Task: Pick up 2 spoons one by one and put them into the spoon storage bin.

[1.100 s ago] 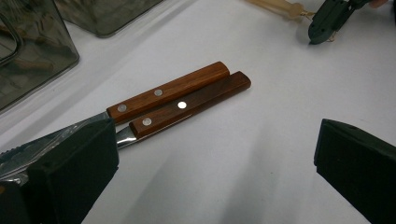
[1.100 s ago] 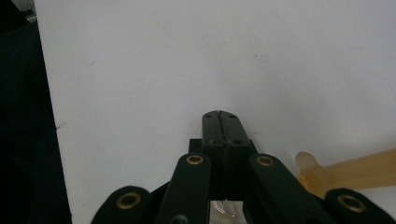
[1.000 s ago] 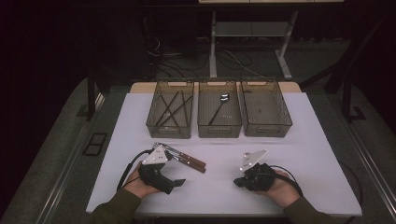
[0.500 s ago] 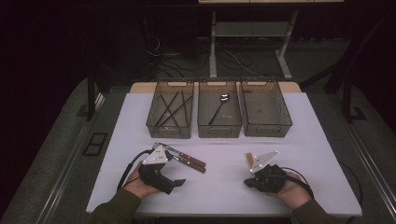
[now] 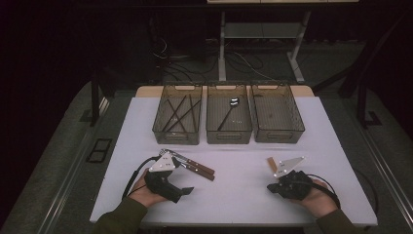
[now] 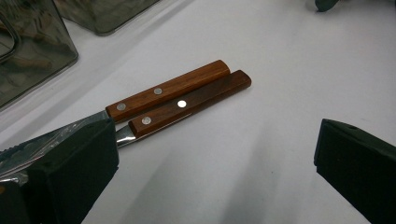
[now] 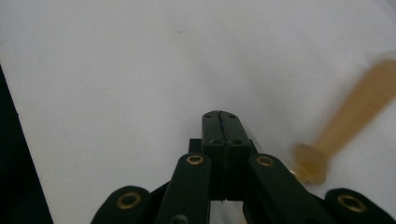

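High view: left gripper [image 5: 187, 190] rested on table [image 5: 243, 195], just below two knives [image 5: 192, 165] lying side by side. Right gripper [image 5: 269, 187] near wooden piece [image 5: 272, 164]. Three bins [image 5: 229, 114] behind.
Left gripper view: jaws spread wide; knives [image 6: 182, 100] ahead, left jaw over blades.
Right gripper view: jaws pressed together, empty; wooden piece [image 7: 350, 121] blurred, at right.

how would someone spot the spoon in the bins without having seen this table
Three smoky clear bins line the white table's far edge. Look in the middle bin: one dark-handled spoon lies there alone, its shiny bowl toward the far end. The left bin holds several thin dark sticks instead.
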Motion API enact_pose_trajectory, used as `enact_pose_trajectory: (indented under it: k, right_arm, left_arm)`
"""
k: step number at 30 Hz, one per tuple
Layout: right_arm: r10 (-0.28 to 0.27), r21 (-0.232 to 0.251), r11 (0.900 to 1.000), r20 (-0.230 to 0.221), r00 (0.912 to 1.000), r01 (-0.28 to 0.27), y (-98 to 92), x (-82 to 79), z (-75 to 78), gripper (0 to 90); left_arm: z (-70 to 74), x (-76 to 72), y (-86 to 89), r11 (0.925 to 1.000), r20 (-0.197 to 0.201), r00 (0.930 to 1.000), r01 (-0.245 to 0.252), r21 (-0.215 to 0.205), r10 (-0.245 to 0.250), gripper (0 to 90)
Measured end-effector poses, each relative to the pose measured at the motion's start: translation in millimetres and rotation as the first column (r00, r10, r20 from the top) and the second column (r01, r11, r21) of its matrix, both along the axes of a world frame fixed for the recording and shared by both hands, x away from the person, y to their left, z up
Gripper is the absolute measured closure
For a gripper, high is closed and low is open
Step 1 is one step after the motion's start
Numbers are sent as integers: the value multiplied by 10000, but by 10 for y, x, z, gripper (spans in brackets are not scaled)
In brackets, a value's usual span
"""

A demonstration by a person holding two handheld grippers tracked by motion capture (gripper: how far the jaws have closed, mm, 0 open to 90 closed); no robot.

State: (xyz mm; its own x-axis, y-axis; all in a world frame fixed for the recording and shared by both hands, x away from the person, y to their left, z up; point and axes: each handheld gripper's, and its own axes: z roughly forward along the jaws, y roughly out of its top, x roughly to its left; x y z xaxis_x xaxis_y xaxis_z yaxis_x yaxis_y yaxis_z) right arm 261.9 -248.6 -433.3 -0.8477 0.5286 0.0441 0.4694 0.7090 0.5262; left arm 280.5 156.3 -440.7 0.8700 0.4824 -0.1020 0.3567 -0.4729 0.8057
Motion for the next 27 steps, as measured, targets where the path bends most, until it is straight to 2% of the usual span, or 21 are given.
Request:
enact_pose_trajectory:
  k: [3, 7, 9, 13, 17, 20, 23, 27]
  right_arm:
    - [-93, 136, 9999, 44, 9999, 92, -4, 2, 13, 897]
    - [-420, 604, 9974, 303, 9987, 401, -55, 35, 86, 878]
    - [-754, 819, 9941, 418, 9963, 718, -82, 59, 126, 829]
    - [-1426, 1082, 9852, 845, 9862, 1332, -124, 114, 186, 661]
    - [-2202, 930, 9731, 1068, 9696, 2107, -177, 202, 163, 544]
    - [-2626, 890, 9630, 950, 9602, 2545, -196, 282, 110, 519]
    - [-2806, 776, 9583, 755, 9569, 2749, -178, 346, 37, 518]
    - [-3041, 622, 9519, 751, 9497, 2999, -158, 411, -45, 525]
  left_arm:
    - [-1, 0, 0, 10000, 6, 10000, -4, -9, 4, 0]
    - [-1, -1, 0, 10000, 9, 10000, -1, -24, 1, 0]
    - [3, -3, 1, 10000, 0, 10000, 0, -6, 0, 0]
    - [3, -3, 1, 10000, -3, 10000, -5, -16, 5, 0]
    - [1, -1, 1, 10000, -4, 10000, 10, 5, -10, 0]
    - [0, -1, -1, 10000, -1, 10000, 8, 5, -8, 0]
    - [-2, 1, 0, 10000, -10, 10000, 1, -2, -1, 0]
    - [-3, 2, -1, 10000, -14, 10000, 18, 5, -18, 0]
